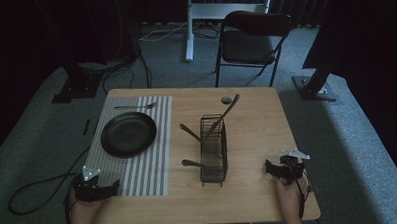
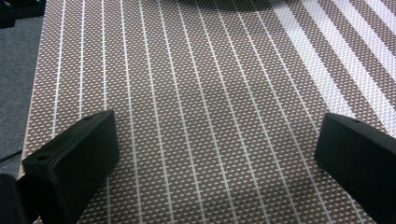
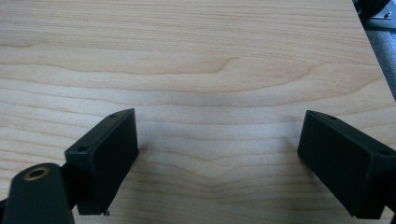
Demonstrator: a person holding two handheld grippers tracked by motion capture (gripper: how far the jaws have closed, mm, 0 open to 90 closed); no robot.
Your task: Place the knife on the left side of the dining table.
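Resting wide open and empty, the left gripper [image 1: 100, 188] sits on the mat [image 1: 143, 164], the right gripper [image 1: 281, 170] on bare table [image 1: 254, 195]. Nothing is started; probably next is a reach for cutlery in the rack [image 1: 213, 164] between them. Beyond, a long utensil [image 1: 225, 113] leans up and away, handle toward the far edge.

A round black plate [image 1: 128, 134] sits on the striped woven placemat [image 1: 148, 169] at the wooden bench's [image 1: 254, 190] left, a metal fork [image 1: 135, 106] behind it. Right of the mat stands the black wire basket [image 1: 213, 151], long-handled metal utensils [image 1: 222, 118] in it.
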